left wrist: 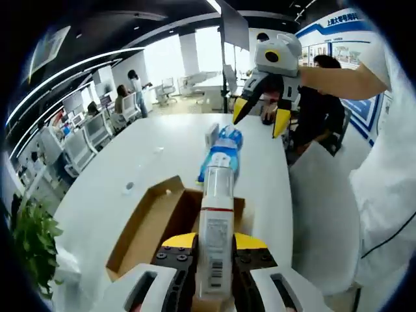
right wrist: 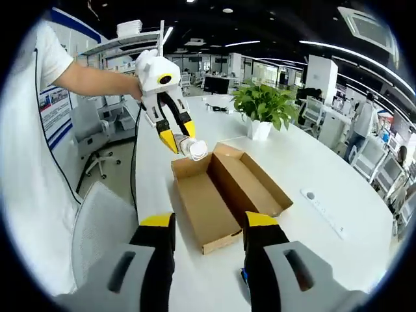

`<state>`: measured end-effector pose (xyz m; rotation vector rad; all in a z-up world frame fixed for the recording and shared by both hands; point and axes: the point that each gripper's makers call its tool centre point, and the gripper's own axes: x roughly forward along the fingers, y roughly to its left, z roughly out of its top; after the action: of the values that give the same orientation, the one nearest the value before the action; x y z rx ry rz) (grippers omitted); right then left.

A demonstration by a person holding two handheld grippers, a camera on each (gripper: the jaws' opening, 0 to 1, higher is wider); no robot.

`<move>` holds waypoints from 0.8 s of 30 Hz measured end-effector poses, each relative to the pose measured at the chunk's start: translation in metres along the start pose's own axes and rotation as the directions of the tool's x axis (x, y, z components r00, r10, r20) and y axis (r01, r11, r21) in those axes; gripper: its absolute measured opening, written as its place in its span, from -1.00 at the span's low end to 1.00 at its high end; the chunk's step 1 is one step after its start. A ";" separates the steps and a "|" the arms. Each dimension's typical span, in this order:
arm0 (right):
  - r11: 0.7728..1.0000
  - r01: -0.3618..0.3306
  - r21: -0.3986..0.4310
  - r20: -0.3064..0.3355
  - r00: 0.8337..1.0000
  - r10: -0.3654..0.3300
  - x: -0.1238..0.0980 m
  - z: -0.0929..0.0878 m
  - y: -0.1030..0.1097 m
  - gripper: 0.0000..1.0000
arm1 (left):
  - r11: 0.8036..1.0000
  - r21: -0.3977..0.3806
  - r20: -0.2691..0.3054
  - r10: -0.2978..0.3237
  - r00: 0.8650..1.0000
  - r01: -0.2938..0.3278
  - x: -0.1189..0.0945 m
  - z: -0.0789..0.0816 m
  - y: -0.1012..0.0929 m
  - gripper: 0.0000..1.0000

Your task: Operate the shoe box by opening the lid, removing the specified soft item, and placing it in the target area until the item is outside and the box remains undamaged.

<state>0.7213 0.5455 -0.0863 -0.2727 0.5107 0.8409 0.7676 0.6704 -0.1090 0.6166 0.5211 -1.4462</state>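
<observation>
The cardboard shoe box (left wrist: pixel 146 221) (right wrist: pixel 221 195) lies open on the long white table (left wrist: pixel 130 156), lid folded out flat beside it. My left gripper (left wrist: pixel 214 242) (right wrist: pixel 179 140) is shut on a white roll-shaped item (left wrist: pixel 216 227) (right wrist: pixel 194 149) with a barcode label, held in the air above the box's end. My right gripper (right wrist: pixel 208 224) (left wrist: pixel 260 120) hangs open over the table past the other end of the box, nothing between its jaws. A blue package (left wrist: pixel 221 153) lies on the table beyond the box.
A potted plant (right wrist: pixel 263 107) and a power strip (right wrist: pixel 322 208) sit on the table (right wrist: pixel 338 169). A grey chair (right wrist: pixel 97 221) stands at the table's edge beside the person in white. Another plant (left wrist: pixel 32 240) stands off the table. People work at far desks.
</observation>
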 end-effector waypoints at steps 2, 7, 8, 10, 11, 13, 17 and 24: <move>1.000 0.006 -0.004 0.011 1.000 -0.006 -0.007 0.002 -0.002 -0.23 | 1.000 -0.014 0.024 0.010 1.000 -0.010 0.002 0.011 -0.003 -0.62; 1.000 0.017 0.009 0.082 0.996 -0.018 -0.022 0.018 -0.003 -0.23 | 0.997 -0.066 0.120 0.034 0.992 -0.027 0.007 0.043 -0.012 -0.62; 1.000 0.018 0.010 0.088 0.996 -0.019 -0.023 0.019 -0.003 -0.23 | 0.997 -0.080 0.137 0.032 0.990 -0.021 0.009 0.049 -0.016 -0.62; 0.999 0.022 0.024 0.120 0.992 -0.025 -0.028 0.025 -0.004 -0.23 | 0.994 -0.103 0.175 0.040 0.984 -0.022 0.008 0.057 -0.019 -0.62; 0.999 0.025 0.027 0.132 0.991 -0.029 -0.030 0.027 -0.005 -0.23 | 0.993 -0.114 0.191 0.044 0.981 -0.022 0.008 0.061 -0.020 -0.62; 0.999 0.024 0.037 0.155 0.988 -0.030 -0.035 0.032 -0.004 -0.24 | 0.987 -0.157 0.242 0.056 0.969 -0.018 0.007 0.070 -0.017 -0.62; 0.997 0.032 0.064 0.202 0.978 -0.044 -0.040 0.041 -0.004 -0.23 | 0.984 -0.177 0.284 0.079 0.956 -0.029 0.006 0.079 -0.013 -0.62; 0.981 0.007 0.193 0.358 0.930 -0.078 -0.051 0.065 -0.007 -0.19 | 0.975 -0.221 0.388 0.103 0.916 -0.016 0.013 0.103 -0.017 -0.62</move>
<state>0.7197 0.5361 -0.0041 0.0498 0.2315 0.7719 0.7474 0.5912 -0.0422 0.1550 0.3248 -1.3880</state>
